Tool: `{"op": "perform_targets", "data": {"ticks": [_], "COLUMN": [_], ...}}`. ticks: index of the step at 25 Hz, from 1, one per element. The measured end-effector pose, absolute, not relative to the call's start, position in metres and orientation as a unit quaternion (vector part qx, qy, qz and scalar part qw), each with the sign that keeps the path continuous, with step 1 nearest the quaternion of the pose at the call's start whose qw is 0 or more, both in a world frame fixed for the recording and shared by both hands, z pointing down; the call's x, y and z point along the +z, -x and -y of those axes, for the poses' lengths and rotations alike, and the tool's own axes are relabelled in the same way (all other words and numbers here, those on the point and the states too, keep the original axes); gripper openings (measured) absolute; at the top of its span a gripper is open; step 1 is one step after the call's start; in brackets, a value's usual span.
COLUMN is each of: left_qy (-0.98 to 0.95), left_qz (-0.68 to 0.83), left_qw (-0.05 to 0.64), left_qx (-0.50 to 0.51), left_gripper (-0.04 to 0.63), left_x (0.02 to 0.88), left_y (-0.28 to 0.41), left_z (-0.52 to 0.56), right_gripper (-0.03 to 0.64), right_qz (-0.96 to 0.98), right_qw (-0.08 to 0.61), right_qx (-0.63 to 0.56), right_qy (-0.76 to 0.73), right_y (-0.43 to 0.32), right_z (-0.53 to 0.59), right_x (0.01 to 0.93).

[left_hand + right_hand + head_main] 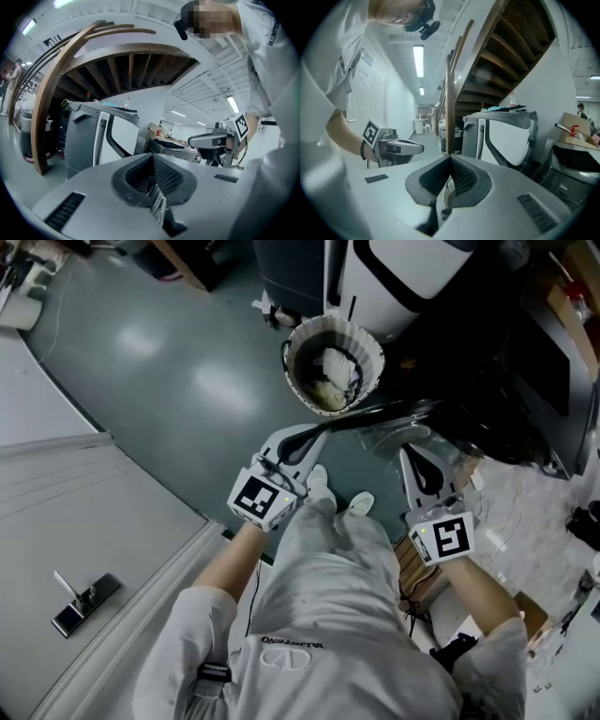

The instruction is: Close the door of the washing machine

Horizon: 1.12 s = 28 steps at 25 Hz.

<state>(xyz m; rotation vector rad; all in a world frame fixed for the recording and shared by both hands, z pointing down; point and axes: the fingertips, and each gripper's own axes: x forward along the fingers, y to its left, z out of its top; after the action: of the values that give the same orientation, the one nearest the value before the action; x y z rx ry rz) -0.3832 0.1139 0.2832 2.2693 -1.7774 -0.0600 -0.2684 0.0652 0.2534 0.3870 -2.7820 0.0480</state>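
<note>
Left gripper (152, 187) shut, empty; only head view shows basket (367, 345)

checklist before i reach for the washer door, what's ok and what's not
1. Left gripper empty, jaws together: ok.
2. Right gripper empty, jaws together: ok.
3. Either gripper touching the washing machine: not ok, both are short of it.
4. Laundry basket apart from both grippers: ok.
5. Whether the machine is open or shut: cannot tell.
</note>
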Motion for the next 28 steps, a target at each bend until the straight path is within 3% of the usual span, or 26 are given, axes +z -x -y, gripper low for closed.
{"op": "perform_targets", "data": {"ticks": [18,20,28], "left_qy": [-0.809,-0.813,-0.833], "left_qz": [0.559,0.552,0.514], "left_qw": [0.178,0.182,0.181], "left_qx": [0.034,0.046,0.091], "left_gripper": [-0.001,0.043,0.115], "left_x": [0.42,0.439,0.496], "left_y": [0.364,0.359,0.345], "left_z": [-0.067,-0.063,-0.045], "right_gripper": [0.011,0.011,0.011], "right_qz": [0.964,0.963,0.958], "right_qw": [0.211,0.211,0.219], "right_qx": [0.076,0.083,0.096], "right_qy": [-0.142,-0.147,-0.16], "right_y": [0.284,0.283,0.281], "right_z": [-0.054,-0.051,-0.034], "right_x": [0.388,0.403,0.451]}}
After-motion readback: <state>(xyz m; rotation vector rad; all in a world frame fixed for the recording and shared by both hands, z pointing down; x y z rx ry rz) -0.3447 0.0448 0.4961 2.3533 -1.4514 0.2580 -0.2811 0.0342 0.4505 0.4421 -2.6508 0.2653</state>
